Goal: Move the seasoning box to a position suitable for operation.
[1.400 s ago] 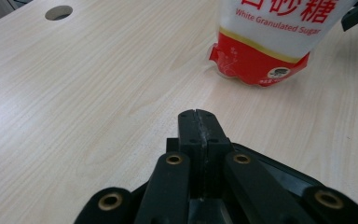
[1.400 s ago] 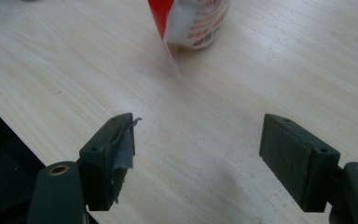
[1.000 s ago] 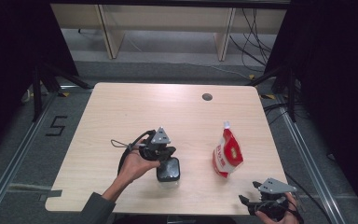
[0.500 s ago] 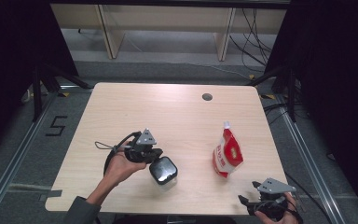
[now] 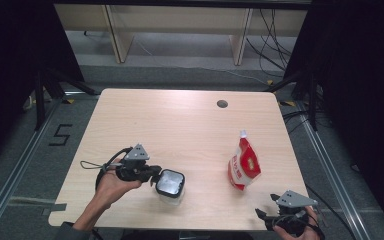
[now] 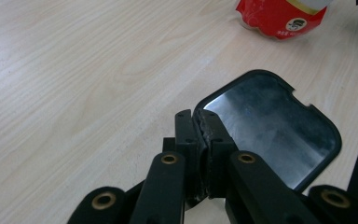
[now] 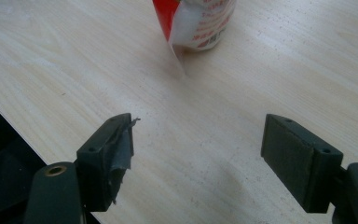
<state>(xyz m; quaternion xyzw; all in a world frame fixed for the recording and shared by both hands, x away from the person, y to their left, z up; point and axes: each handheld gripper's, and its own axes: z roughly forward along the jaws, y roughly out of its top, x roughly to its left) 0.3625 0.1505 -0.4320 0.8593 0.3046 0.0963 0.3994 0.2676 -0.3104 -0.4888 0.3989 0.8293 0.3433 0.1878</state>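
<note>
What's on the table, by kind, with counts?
Black-rimmed container: 1, its rim clamped in the left tool
Red and white spouted pouch: 1, standing alone
Hand-held tool: 2, the left one and the right tool, whose jaws stand open over bare wood
Total: 4

Setting: my recording lab. Black curtains (image 5: 10,75) flank the wooden table (image 5: 180,130); floor rails (image 5: 10,175), loose cables (image 5: 275,35) beyond my jaws.
</note>
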